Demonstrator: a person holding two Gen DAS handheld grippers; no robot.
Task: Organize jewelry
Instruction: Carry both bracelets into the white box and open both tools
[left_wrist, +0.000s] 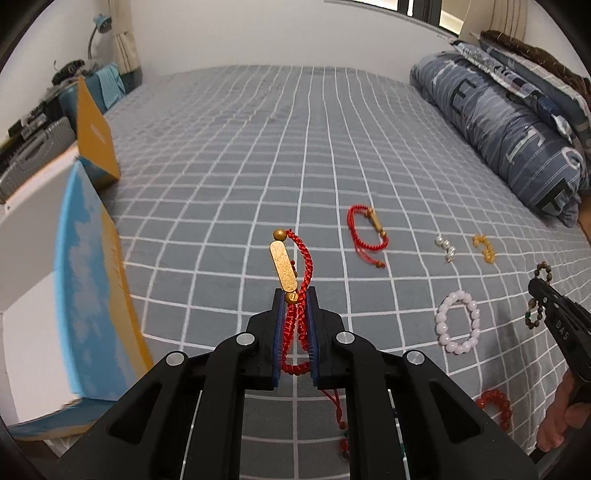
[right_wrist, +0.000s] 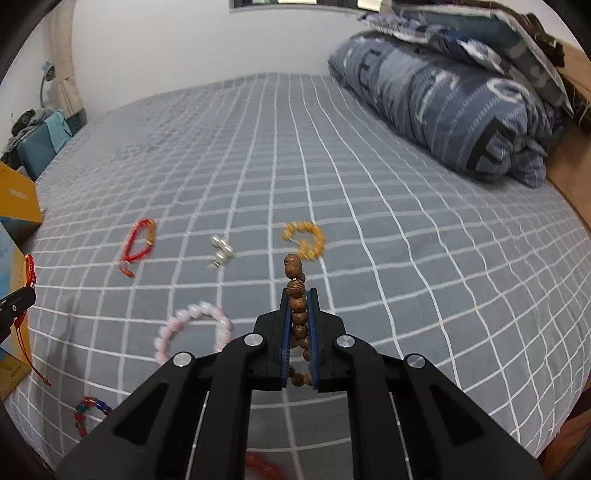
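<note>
My left gripper (left_wrist: 294, 295) is shut on a red braided bracelet with a gold bar (left_wrist: 283, 271), held above the bed. My right gripper (right_wrist: 298, 295) is shut on a brown wooden bead bracelet (right_wrist: 295, 288); it also shows at the right edge of the left wrist view (left_wrist: 540, 291). On the grey checked bedsheet (left_wrist: 258, 155) lie a second red cord bracelet (left_wrist: 365, 234), a silver bead piece (left_wrist: 446, 247), a yellow bead bracelet (left_wrist: 484, 248), a pale pink bead bracelet (left_wrist: 458, 326) and a red-orange bead bracelet (left_wrist: 496, 408).
An open blue-and-yellow box (left_wrist: 88, 280) with its lid raised stands at the left. A rolled blue quilt (left_wrist: 509, 125) and pillows lie at the far right. A multicoloured bead bracelet (right_wrist: 88, 411) lies near the bed's front edge. A suitcase and clutter stand beyond the bed's left side.
</note>
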